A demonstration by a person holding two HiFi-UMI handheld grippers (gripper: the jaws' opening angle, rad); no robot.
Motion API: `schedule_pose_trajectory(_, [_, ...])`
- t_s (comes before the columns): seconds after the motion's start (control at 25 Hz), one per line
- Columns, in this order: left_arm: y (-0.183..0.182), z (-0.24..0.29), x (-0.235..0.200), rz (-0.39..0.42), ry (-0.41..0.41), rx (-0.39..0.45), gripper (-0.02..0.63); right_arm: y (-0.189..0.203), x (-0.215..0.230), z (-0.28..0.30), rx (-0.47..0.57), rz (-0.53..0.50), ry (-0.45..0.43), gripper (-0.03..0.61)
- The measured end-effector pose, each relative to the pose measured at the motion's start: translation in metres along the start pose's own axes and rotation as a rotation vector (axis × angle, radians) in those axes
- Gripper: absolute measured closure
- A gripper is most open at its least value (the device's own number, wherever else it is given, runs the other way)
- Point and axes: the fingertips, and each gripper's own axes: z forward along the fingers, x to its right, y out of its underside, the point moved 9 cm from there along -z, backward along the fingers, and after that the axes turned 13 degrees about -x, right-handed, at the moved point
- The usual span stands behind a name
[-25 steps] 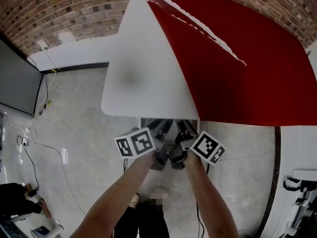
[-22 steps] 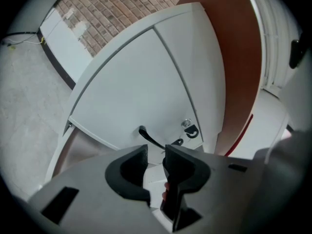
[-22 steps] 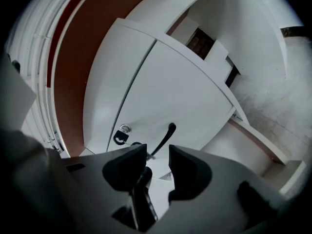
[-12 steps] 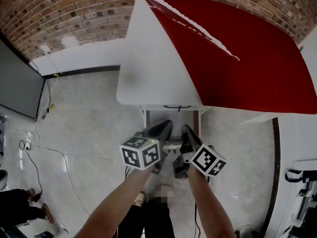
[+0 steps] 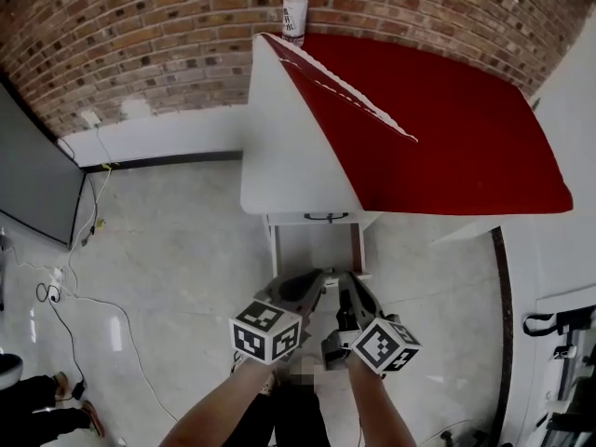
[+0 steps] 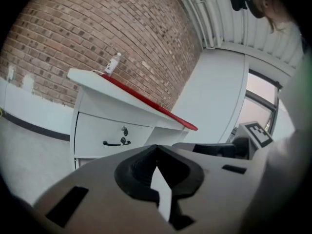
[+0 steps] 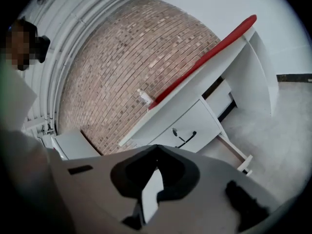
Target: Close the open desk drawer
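The desk drawer [image 5: 325, 218] sat flush with the desk, seemingly closed. The left gripper [image 6: 156, 148] and right gripper [image 7: 156, 149], both clenched empty, hung well apart from it, and nothing seemed left to do.

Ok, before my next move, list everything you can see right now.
brick wall: one, red-brown, far side
desk: one, white with red top, against that wall
drawer front: one, white with black handle, desk's near end, looks pushed in
bottle: one, clear with white label, desktop's far end
screen: one, dark, far left
cables: a few, thin, pale, floor at left
floor: one, pale grey, all around
forearms: two, bare, bottom centre
left gripper: one, grey, shut and empty, before the drawer front
right gripper: one, grey, shut and empty, beside the left
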Motion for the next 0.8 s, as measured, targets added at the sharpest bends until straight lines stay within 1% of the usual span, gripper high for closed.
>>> schedule_pose_trajectory(0.16, [-0.002,-0.036,0.032,0.066,0.011,-0.013,0.603,0.0,-0.032,-0.037,0.036,-0.051,0.007,0.566])
schedule_pose_trajectory(0.24, [-0.005,-0.055,0.048,0.073,0.029,-0.016,0.603,0.002,-0.048,-0.058,0.045,-0.073,0.011,0.566])
schedule_pose_trajectory(0.36, [-0.012,-0.087,0.067,0.062,0.055,-0.008,0.603,0.011,-0.075,-0.089,0.062,-0.099,0.024,0.566])
schedule_pose_trajectory(0.52, [-0.022,-0.126,0.098,0.099,0.085,-0.008,0.603,0.022,-0.113,-0.129,0.086,-0.099,0.036,0.566])
schedule_pose_trajectory(0.6, [-0.027,-0.144,0.112,0.115,0.101,-0.002,0.603,0.025,-0.131,-0.145,0.082,-0.1,0.041,0.566])
schedule_pose_trajectory(0.72, [-0.036,-0.169,0.128,0.132,0.113,0.022,0.603,0.026,-0.156,-0.159,0.044,-0.133,0.061,0.566])
schedule_pose_trajectory(0.8, [-0.038,-0.181,0.137,0.148,0.12,0.032,0.603,0.026,-0.167,-0.165,0.037,-0.164,0.046,0.566])
